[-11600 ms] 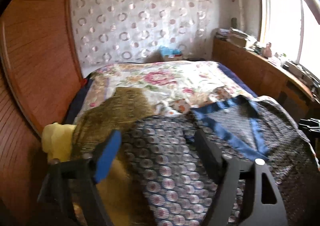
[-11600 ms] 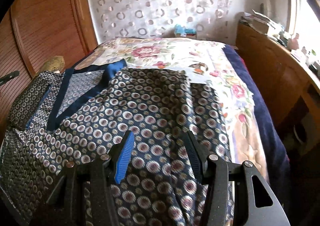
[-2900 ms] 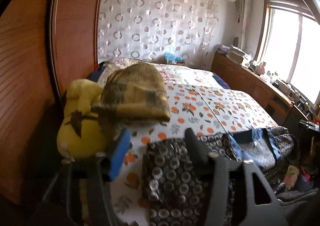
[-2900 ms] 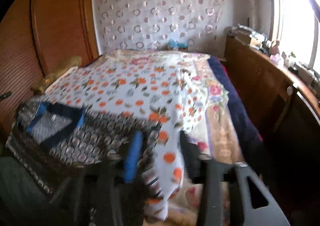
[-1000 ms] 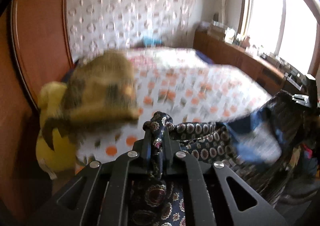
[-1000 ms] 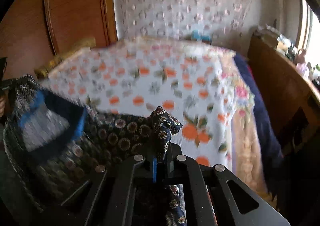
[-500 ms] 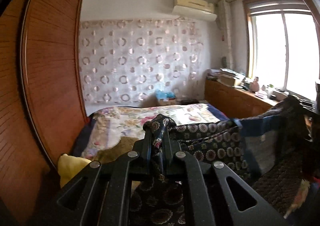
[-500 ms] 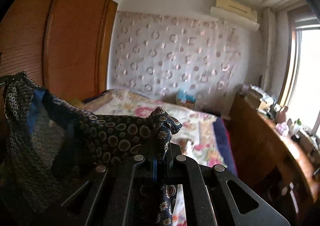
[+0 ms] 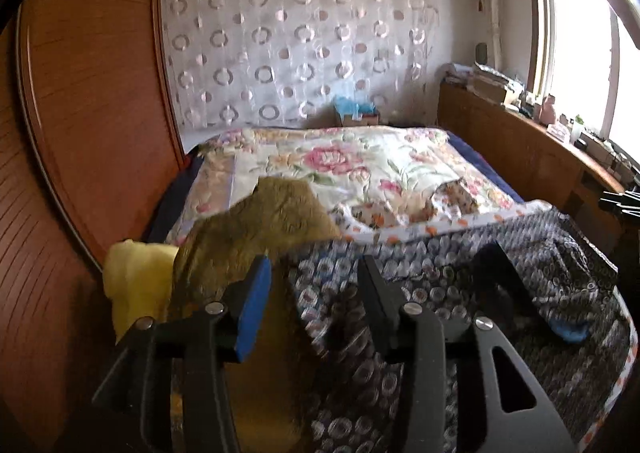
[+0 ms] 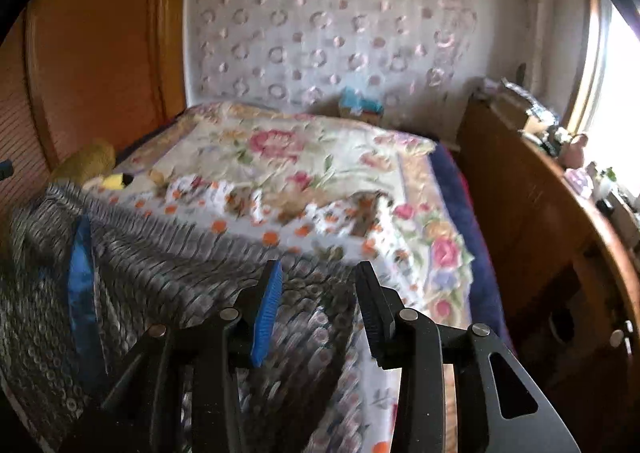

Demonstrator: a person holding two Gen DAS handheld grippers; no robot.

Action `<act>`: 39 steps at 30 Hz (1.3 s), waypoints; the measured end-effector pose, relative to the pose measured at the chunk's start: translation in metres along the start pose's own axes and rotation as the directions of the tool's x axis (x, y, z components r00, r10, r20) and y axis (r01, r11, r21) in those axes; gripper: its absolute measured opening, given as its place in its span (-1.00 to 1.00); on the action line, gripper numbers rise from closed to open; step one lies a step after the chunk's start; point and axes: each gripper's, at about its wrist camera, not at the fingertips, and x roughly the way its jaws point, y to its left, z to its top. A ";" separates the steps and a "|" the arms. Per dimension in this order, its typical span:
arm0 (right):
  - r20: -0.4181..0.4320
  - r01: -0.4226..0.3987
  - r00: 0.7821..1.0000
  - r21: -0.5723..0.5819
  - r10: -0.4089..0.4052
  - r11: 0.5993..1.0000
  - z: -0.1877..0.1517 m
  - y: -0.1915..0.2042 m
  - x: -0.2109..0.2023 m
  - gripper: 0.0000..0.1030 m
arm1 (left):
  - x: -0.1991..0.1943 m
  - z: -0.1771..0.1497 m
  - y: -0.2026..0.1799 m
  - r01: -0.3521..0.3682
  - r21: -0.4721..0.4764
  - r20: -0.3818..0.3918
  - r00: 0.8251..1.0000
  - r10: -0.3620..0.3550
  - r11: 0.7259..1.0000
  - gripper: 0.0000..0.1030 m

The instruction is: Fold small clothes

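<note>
A dark ring-patterned garment (image 9: 460,293) with blue trim lies spread across the lower half of both frames on a floral bedspread (image 9: 360,169). The left gripper (image 9: 312,293) and right gripper (image 10: 316,297) hover above it, jaws opening, pads apart and gripping nothing. An olive blanket (image 9: 260,229) sits at left centre.

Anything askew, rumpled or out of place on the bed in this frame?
Mostly the dark circle-patterned garment with blue trim: it lies rumpled across the near end of the bed, unfolded, one edge overlapping the olive-brown folded cloth. The orange-dotted white sheet beyond it is bunched up. Nothing looks spilled or damaged.
</note>
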 end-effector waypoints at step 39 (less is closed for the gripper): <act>-0.147 -0.357 0.932 -0.218 0.332 0.908 -0.055 0.056 0.012 -1.00 | 0.027 -0.028 -0.043 0.010 0.076 -0.048 0.999 -0.006 0.997 0.59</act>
